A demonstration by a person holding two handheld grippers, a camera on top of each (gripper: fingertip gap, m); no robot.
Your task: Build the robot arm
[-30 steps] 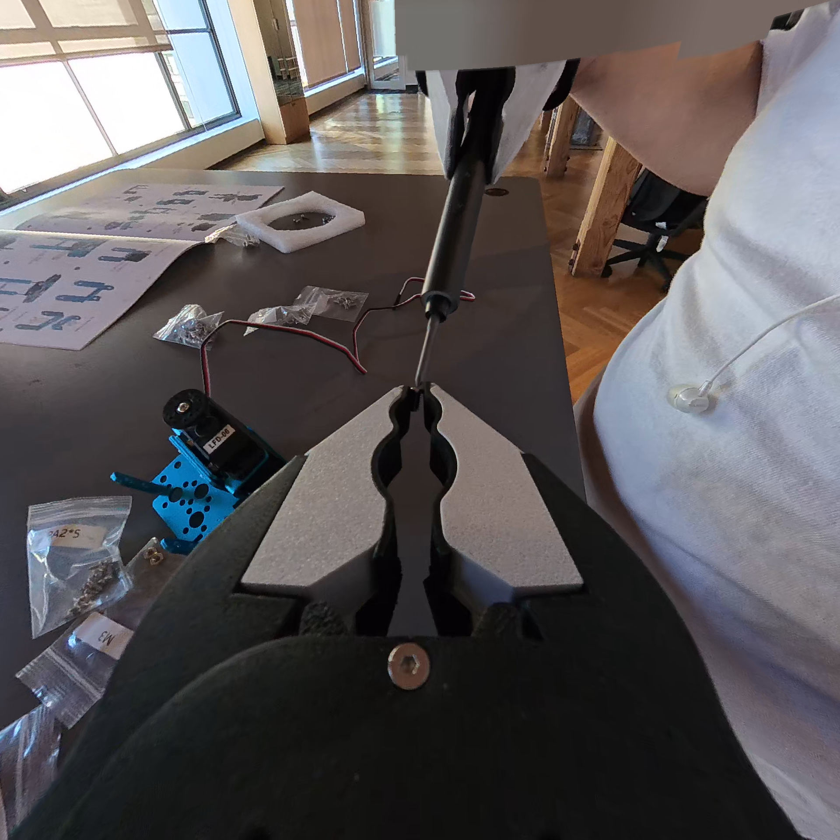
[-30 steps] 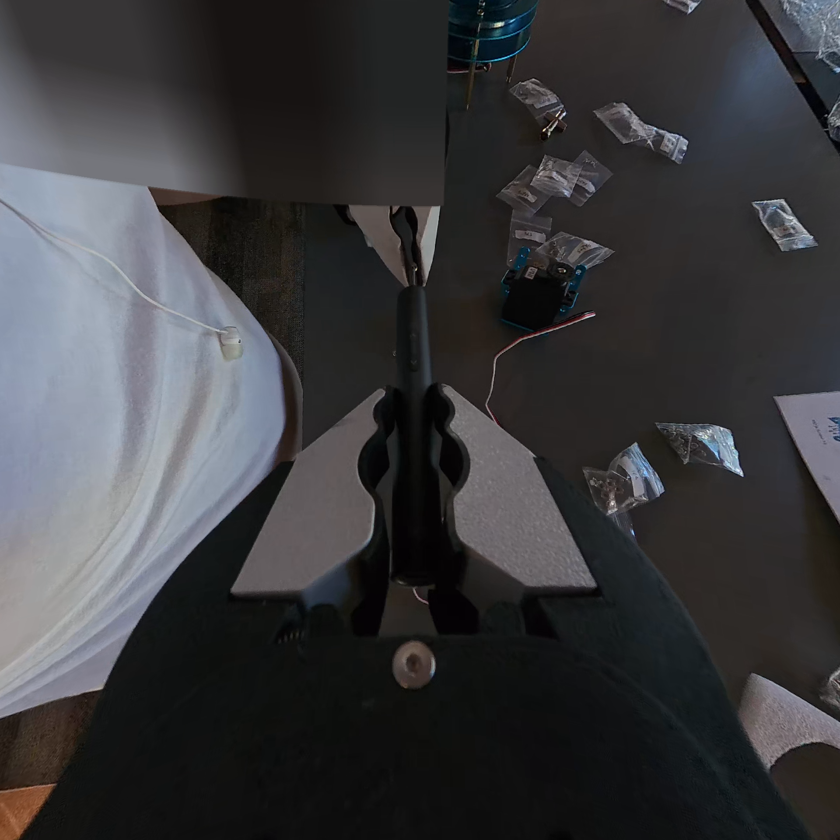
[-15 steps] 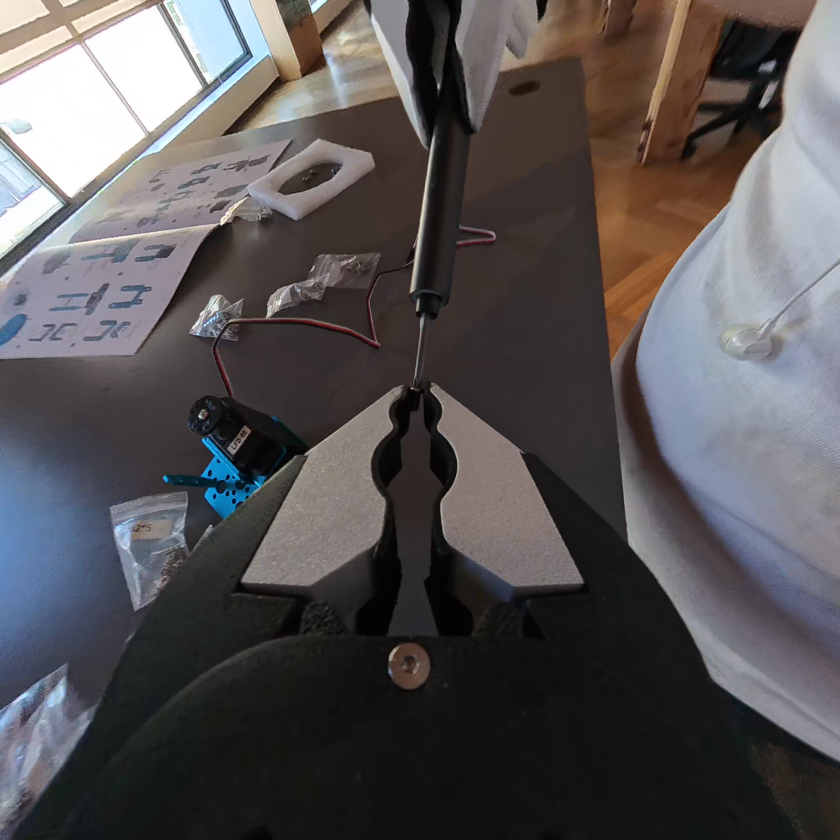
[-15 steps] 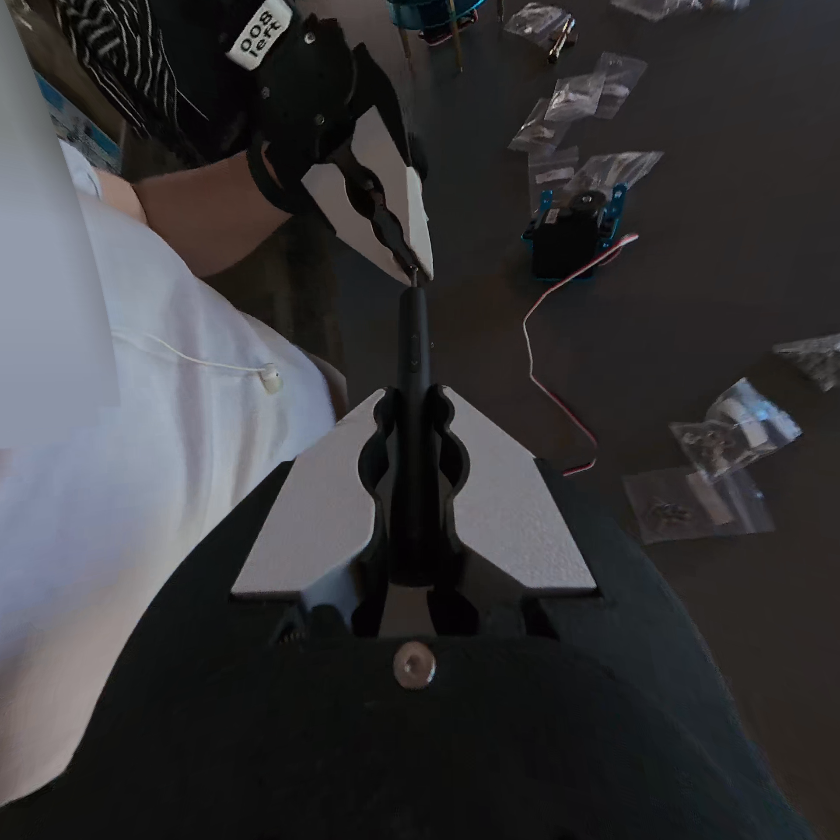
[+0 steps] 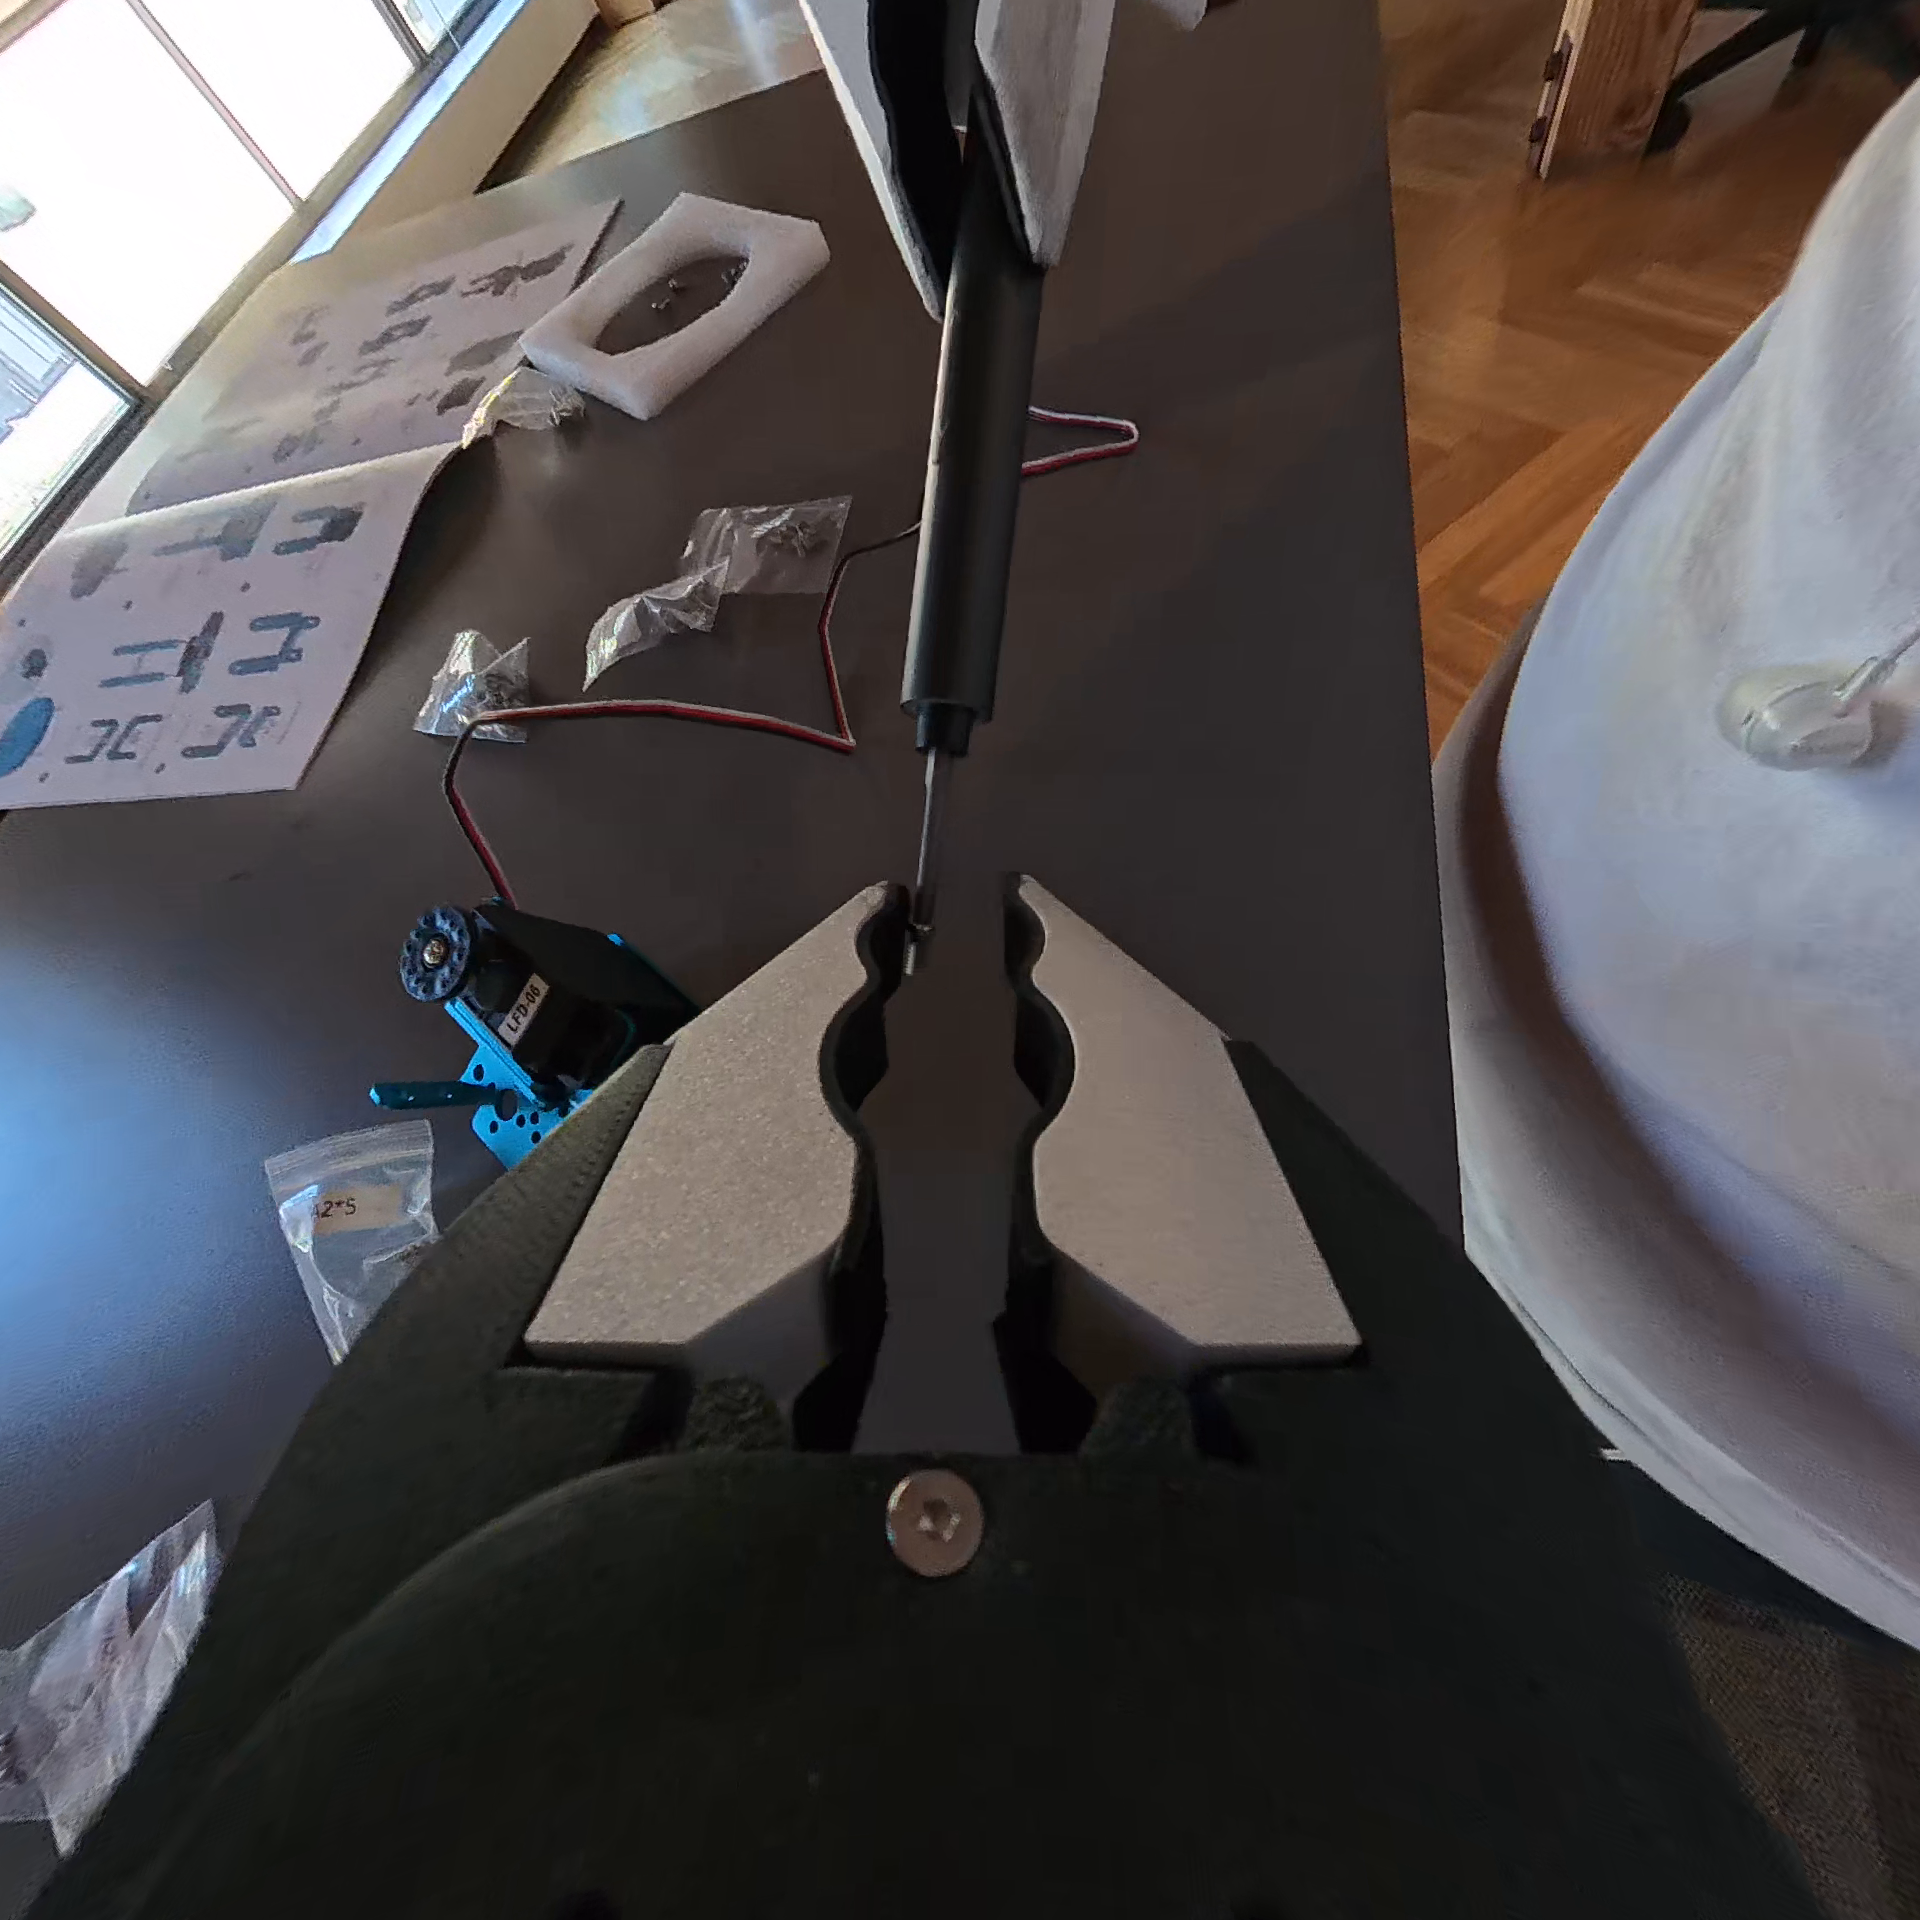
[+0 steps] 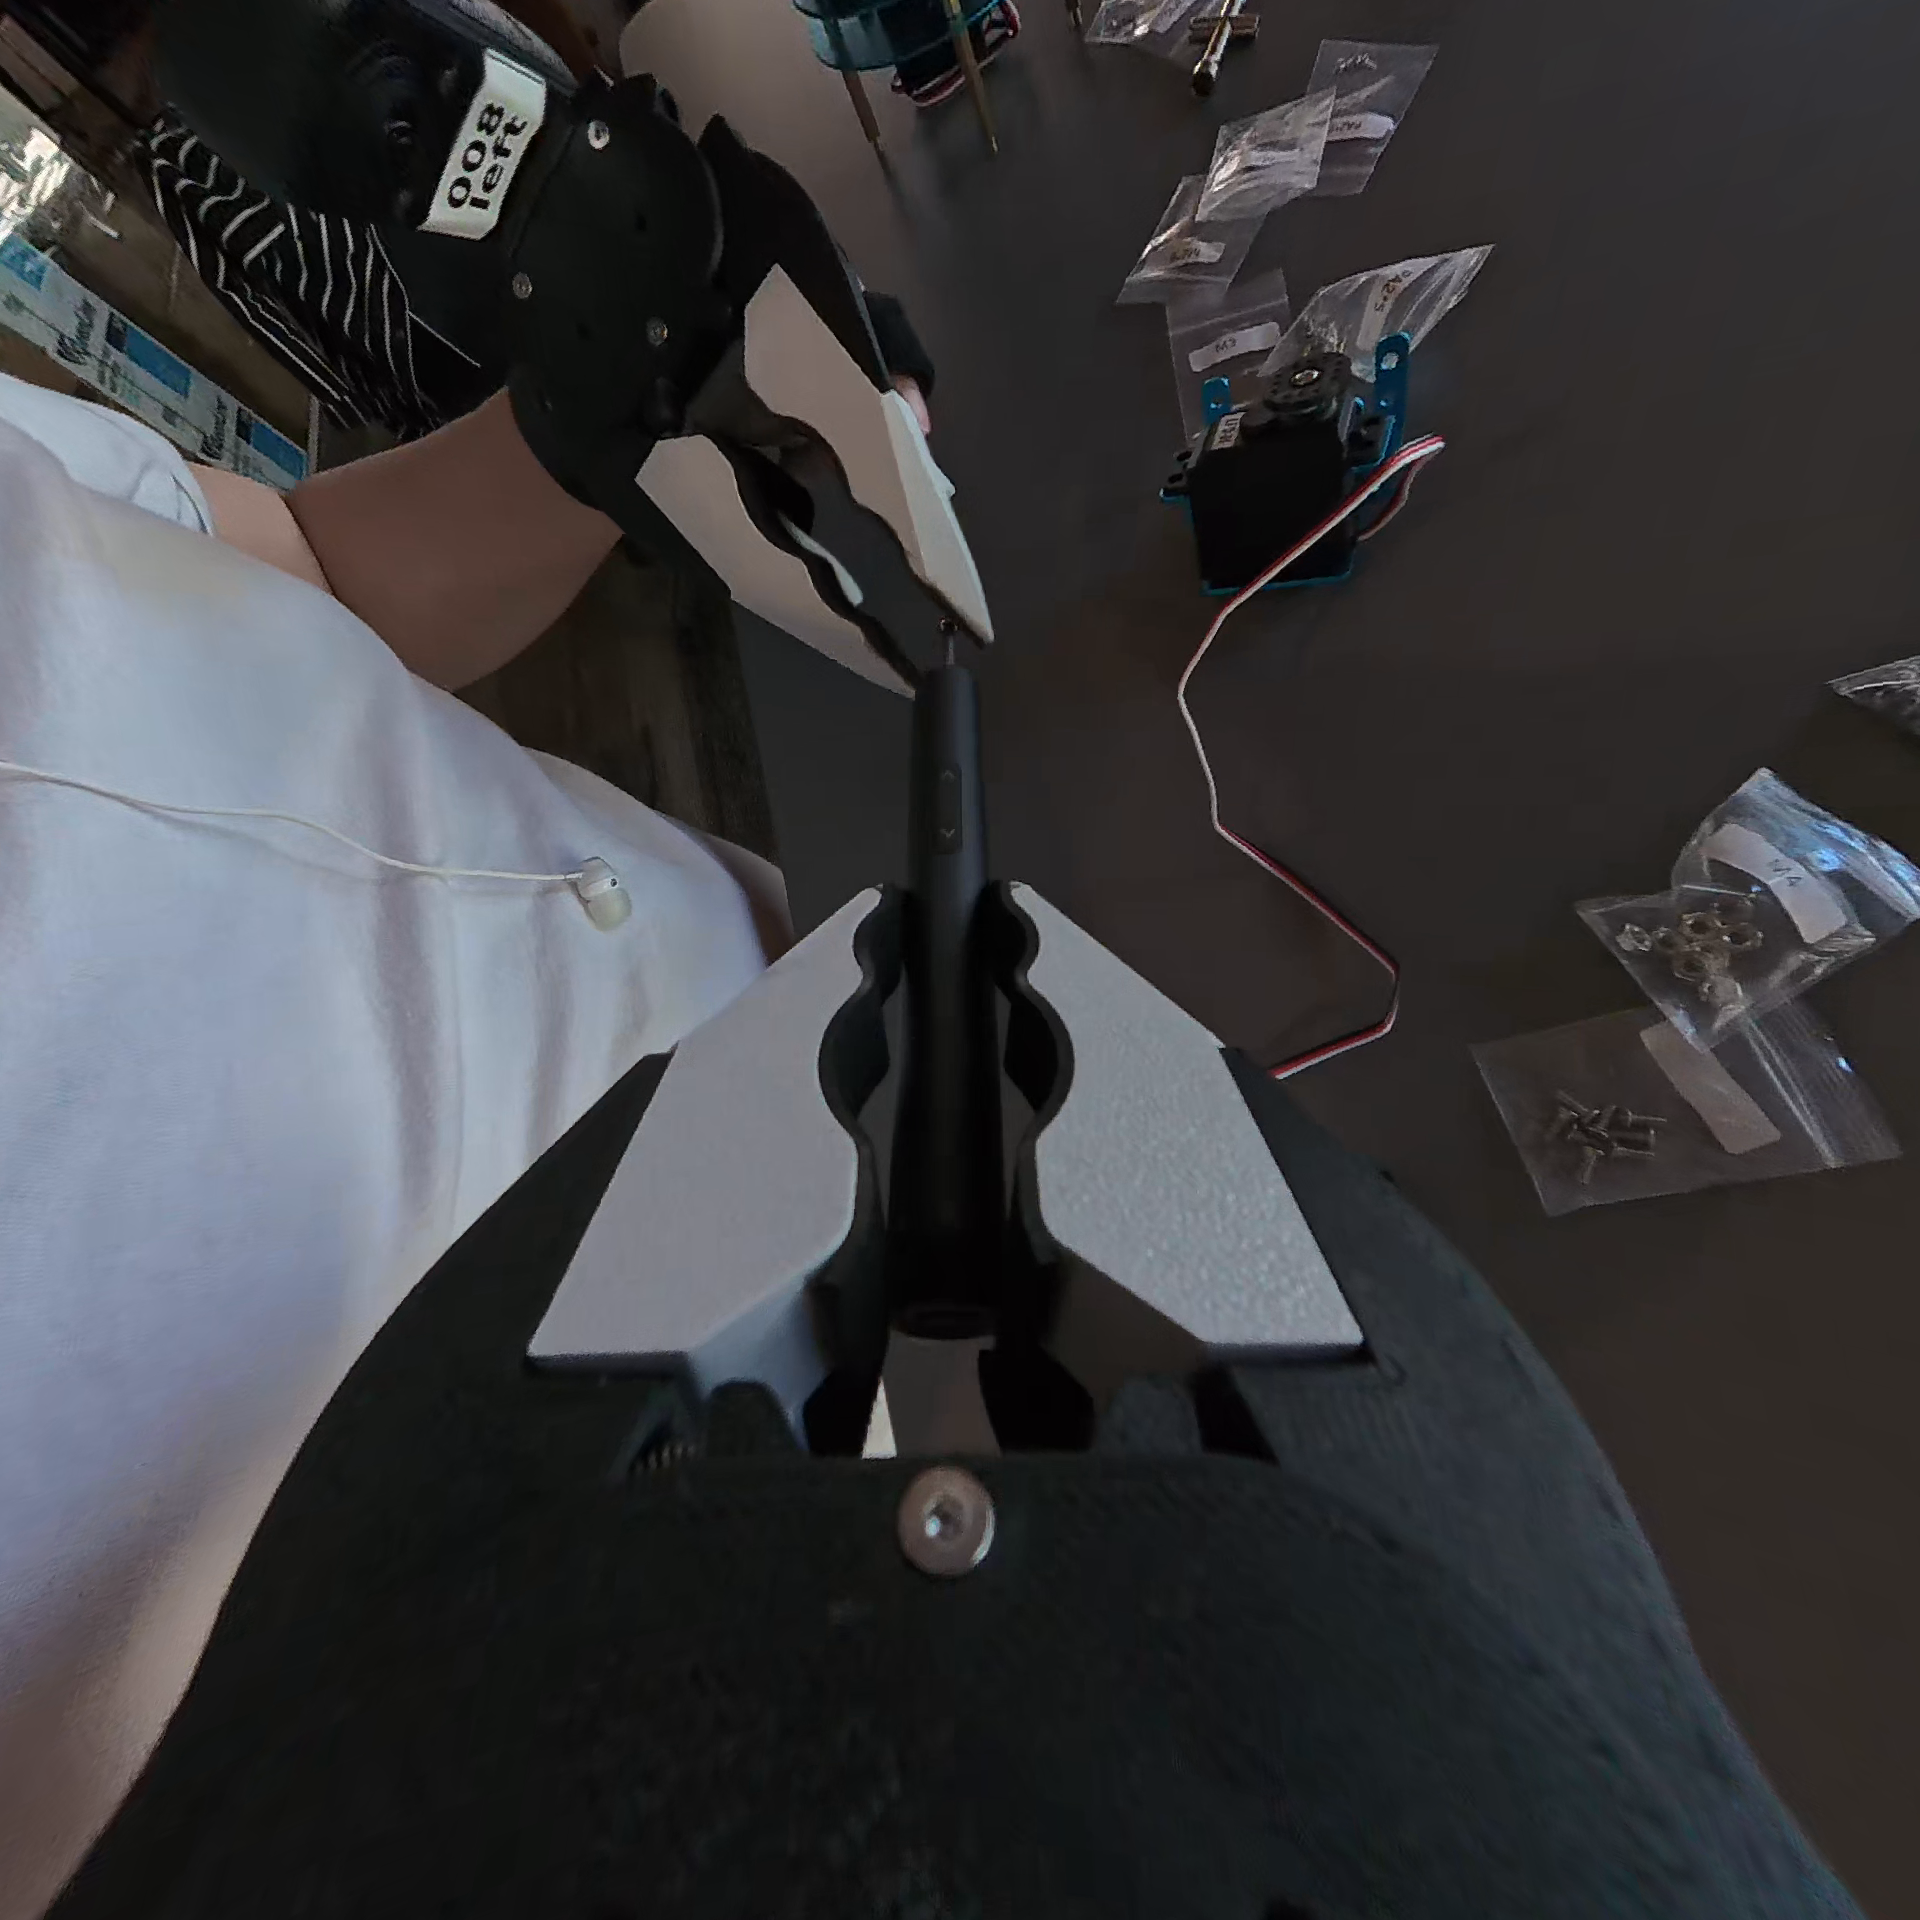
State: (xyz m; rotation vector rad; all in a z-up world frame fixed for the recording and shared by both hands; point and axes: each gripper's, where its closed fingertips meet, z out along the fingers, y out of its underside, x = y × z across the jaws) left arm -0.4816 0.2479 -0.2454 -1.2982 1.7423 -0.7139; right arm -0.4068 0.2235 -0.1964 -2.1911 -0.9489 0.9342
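My right gripper point(image 6: 943, 904) is shut on a black electric screwdriver point(image 6: 943, 1039). The screwdriver points at my left gripper point(image 6: 935, 649), which shows farther off in the right wrist view. In the left wrist view my left gripper point(image 5: 951, 904) is open. The screwdriver point(image 5: 971, 520) comes down from the right gripper point(image 5: 987, 281) at the top. Its thin bit carries a small metal screw point(image 5: 914, 940) at the tip, just beside the left fingertip point(image 5: 868, 914) and inside the gap. A black servo in a blue bracket point(image 5: 520, 1008) lies to the left on the dark table point(image 5: 1195, 623).
A red-white servo wire point(image 5: 665, 712) snakes across the table. Several clear bags of screws point(image 6: 1673, 1122) lie around, with an open manual point(image 5: 208, 582) and a white foam frame point(image 5: 675, 301). A person in a white shirt point(image 5: 1714, 935) stands at the table's right edge point(image 5: 1418, 727). Tip to tip, the grippers are about 10 cm apart.
My left gripper was shut at the screwdriver's bit tip and has now opened. The small screw stays on the bit. Both views have tilted down toward the table.
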